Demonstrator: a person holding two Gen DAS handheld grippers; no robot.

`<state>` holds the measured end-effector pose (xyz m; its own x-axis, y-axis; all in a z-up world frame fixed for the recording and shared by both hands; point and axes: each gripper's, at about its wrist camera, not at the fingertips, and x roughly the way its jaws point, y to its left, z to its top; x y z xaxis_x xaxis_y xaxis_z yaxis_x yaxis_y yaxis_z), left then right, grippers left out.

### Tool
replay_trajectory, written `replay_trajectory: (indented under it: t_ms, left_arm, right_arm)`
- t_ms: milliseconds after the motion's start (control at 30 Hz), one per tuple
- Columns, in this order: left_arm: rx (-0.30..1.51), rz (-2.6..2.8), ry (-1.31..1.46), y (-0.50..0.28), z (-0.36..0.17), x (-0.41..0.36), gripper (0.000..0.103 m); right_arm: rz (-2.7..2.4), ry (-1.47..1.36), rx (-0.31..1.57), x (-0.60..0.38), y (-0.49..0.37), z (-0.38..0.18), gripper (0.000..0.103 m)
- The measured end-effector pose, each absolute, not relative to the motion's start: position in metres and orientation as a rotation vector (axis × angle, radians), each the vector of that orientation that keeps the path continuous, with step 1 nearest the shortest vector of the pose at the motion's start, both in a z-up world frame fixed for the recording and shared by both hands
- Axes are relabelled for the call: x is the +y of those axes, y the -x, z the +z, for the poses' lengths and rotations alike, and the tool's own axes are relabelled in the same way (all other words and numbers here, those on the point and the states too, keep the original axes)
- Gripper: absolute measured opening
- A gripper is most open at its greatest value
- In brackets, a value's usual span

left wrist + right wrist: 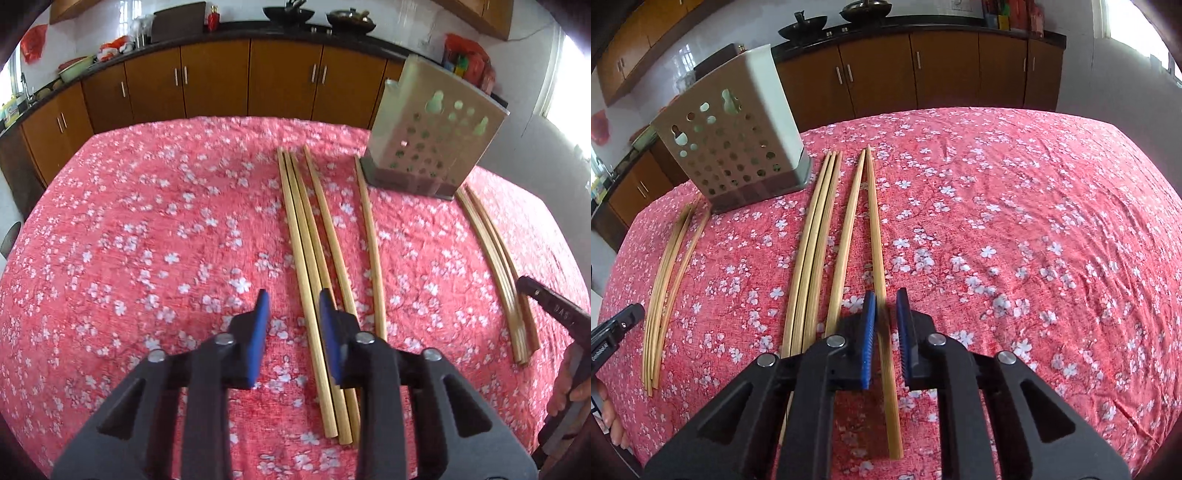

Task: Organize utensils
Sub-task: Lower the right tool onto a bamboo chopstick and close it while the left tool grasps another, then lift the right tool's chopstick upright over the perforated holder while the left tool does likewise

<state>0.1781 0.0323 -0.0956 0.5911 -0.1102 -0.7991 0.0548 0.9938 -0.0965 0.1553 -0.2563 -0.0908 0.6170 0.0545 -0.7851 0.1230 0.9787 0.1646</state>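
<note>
I straddle lengthwise bamboo chopsticks (314,273), tips toward frame top: left gripper (293,314) unclenched around two; right gripper (885,314) unclenched around one chopstick (881,295).

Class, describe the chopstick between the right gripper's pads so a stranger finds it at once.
Start at the perforated utensil holder on the floral tablecloth. Right of it lie three chopsticks together, then a V-shaped pair. Yours is the pair's right-hand chopstick, the last one rightward.
</note>
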Motion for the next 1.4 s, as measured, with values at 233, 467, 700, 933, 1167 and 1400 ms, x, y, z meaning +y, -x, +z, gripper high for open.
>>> replay_trajectory:
  t_ms: [233, 467, 700, 933, 1167, 1400]
  left_arm:
    - [0.951, -0.107, 0.033, -0.177, -0.100, 0.026, 0.018]
    - [0.944, -0.054, 0.012, -0.197, -0.104, 0.032, 0.008]
    - [0.904, -0.035, 0.079, -0.214, -0.105, 0.060, 0.008]
    - [0.887, -0.046, 0.095, -0.209, -0.105, 0.064, 0.009]
    - [0.892, -0.032, 0.053, -0.194, -0.104, 0.064, 0.009]
    - [0.893, -0.025, 0.045, -0.188, -0.100, 0.066, 0.008]
  right_arm:
    - [-0.053, -0.165, 0.895, -0.252, -0.164, -0.098, 0.013]
    - [-0.054, -0.137, 0.883, -0.251, -0.173, -0.100, 0.009]
    - [-0.115, -0.185, 0.868, -0.282, -0.191, -0.102, 0.008]
    - [-0.110, -0.196, 0.855, -0.285, -0.191, -0.101, 0.008]
    - [-0.108, -0.187, 0.854, -0.279, -0.177, -0.102, 0.008]
    - [-0.094, -0.229, 0.849, -0.286, -0.166, -0.093, 0.008]
